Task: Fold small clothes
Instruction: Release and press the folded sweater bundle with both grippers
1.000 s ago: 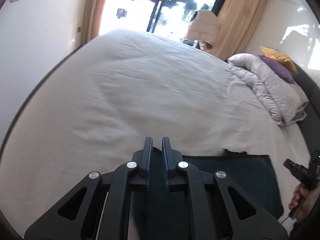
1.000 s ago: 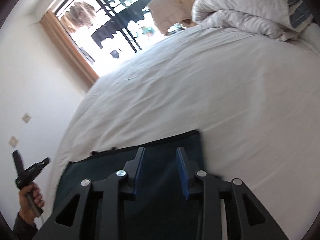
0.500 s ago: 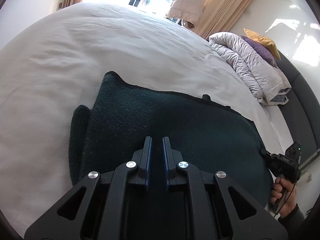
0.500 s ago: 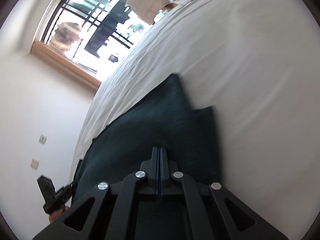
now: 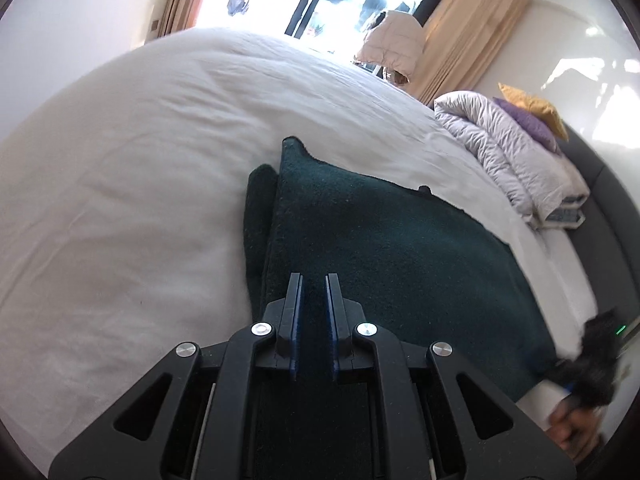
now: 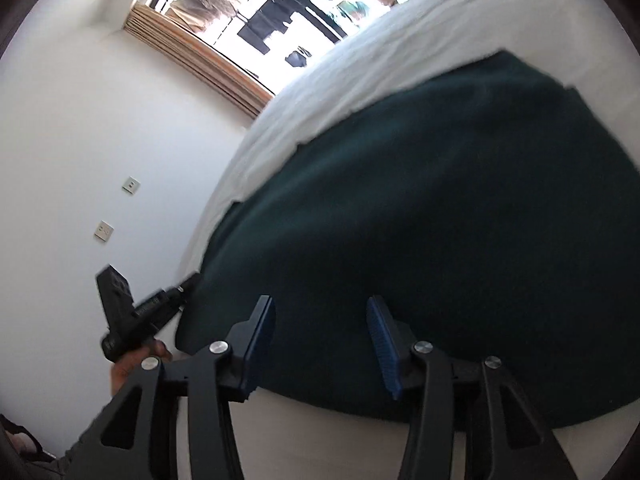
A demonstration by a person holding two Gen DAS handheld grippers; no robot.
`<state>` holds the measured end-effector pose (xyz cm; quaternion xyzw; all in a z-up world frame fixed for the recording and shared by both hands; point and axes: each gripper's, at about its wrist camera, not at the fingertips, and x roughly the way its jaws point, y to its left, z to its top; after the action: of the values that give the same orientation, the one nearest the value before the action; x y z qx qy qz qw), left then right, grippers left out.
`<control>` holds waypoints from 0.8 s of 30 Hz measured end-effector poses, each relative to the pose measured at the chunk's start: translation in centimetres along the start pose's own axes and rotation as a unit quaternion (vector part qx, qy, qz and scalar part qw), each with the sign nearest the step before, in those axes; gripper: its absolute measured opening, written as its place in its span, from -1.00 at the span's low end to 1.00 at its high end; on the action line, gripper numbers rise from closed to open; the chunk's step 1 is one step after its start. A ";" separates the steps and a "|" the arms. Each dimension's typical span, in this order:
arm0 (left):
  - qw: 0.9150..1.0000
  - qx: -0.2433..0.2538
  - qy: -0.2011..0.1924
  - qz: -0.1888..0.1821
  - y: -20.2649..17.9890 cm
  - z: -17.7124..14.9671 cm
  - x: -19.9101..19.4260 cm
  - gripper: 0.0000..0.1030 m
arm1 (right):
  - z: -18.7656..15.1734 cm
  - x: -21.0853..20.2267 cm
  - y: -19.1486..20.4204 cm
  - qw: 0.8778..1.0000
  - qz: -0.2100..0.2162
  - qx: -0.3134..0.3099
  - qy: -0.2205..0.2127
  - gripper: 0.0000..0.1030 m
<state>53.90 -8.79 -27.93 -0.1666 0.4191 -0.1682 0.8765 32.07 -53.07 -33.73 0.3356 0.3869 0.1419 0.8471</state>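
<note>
While the dark green garment (image 5: 400, 248) is pinched by the left claw (image 5: 313, 300), the freshly opened, empty right claw (image 6: 320, 328) should be re-set at its near edge.

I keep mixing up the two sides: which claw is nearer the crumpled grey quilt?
Right. The right claw, jaws just opened over the green cloth, is toward the quilt; the left claw, at the cloth's opposite edge, is farther.

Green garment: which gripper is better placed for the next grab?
Probably right: the right gripper is over the near edge of the green garment, its jaws have just been opening, and nothing is between them. The left gripper is pinched shut on the cloth.
</note>
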 end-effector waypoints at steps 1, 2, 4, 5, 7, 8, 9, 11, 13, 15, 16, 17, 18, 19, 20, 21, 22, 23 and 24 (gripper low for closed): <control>1.000 -0.018 0.004 -0.007 0.7 0.0 0.0 -0.81 | -0.1 -0.4 -1.1 1.000 0.008 0.013 -0.016 -0.53; 0.999 -0.035 0.005 -0.016 1.5 -0.1 -0.4 -0.81 | 0.7 -1.0 -2.5 0.999 0.018 0.043 -0.021 -0.68; 0.999 -0.044 0.001 -0.016 2.4 -0.2 -1.3 -0.81 | 1.4 -3.3 -4.7 0.997 -0.005 0.075 -0.035 -0.75; 0.999 -0.052 -0.005 0.000 2.8 -0.5 -2.2 -0.80 | 1.7 -4.7 -5.3 0.995 -0.034 0.075 -0.050 -0.73; 0.996 -0.081 -0.024 0.006 3.7 -1.0 -4.1 -0.81 | 2.0 -7.7 -5.9 0.990 -0.087 0.081 -0.079 -0.50; 0.994 -0.102 -0.039 0.002 4.3 -1.4 -5.0 -0.81 | 2.0 -9.0 -5.9 0.987 -0.096 0.088 -0.098 -0.12; 0.992 -0.120 -0.050 0.005 4.6 -2.0 -5.9 -0.77 | 1.9 -9.8 -5.5 0.984 -0.099 0.091 -0.116 0.04; 0.989 -0.139 -0.046 -0.004 4.5 -3.2 -6.6 -0.58 | 1.7 -10.3 -3.6 0.983 -0.097 0.072 -0.140 0.29; 0.985 -0.164 -0.042 -0.024 3.8 -4.6 -7.0 0.08 | 1.9 -9.4 -1.5 0.987 -0.083 0.041 -0.132 0.29; 0.976 -0.205 -0.059 -0.047 3.4 -6.4 -8.1 0.41 | 2.3 -7.9 0.1 0.991 -0.069 0.025 -0.114 0.29; 0.970 -0.227 -0.065 -0.051 3.3 -7.4 -8.5 0.42 | 2.5 -8.0 0.1 0.992 -0.062 0.019 -0.108 0.29; 0.965 -0.249 -0.067 -0.053 3.1 -8.5 -8.8 0.42 | 2.6 -7.4 0.7 0.993 -0.055 0.015 -0.106 0.29; 0.959 -0.267 -0.068 -0.059 3.1 -9.5 -9.2 0.42 | 2.6 -6.9 1.2 0.993 -0.048 0.014 -0.104 0.29; 0.954 -0.283 -0.071 -0.069 3.0 -10.5 -9.4 0.42 | 2.8 -6.3 1.9 0.994 -0.040 0.016 -0.100 0.29; 0.951 -0.290 -0.074 -0.079 2.7 -11.4 -9.4 0.42 | 2.9 -5.8 2.3 0.995 -0.033 0.016 -0.095 0.29; 0.951 -0.289 -0.073 -0.082 2.3 -11.9 -9.3 0.42 | 3.0 -5.4 2.4 0.995 -0.027 0.015 -0.092 0.29; 0.951 -0.288 -0.073 -0.083 1.9 -12.0 -9.1 0.42 | 2.5 -5.2 2.8 0.996 -0.024 0.014 -0.088 0.29; 0.949 -0.293 -0.073 -0.089 1.7 -12.1 -8.7 0.42 | 2.5 -4.8 3.0 0.996 -0.024 0.015 -0.085 0.29; 0.945 -0.302 -0.074 -0.097 1.6 -12.0 -8.2 0.42 | 2.6 -4.5 3.0 0.996 -0.018 0.018 -0.083 0.29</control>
<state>39.80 -5.67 -30.21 -0.4755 0.3660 -0.1056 0.7930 31.12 -54.28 -27.92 0.3546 0.3235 0.0909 0.8726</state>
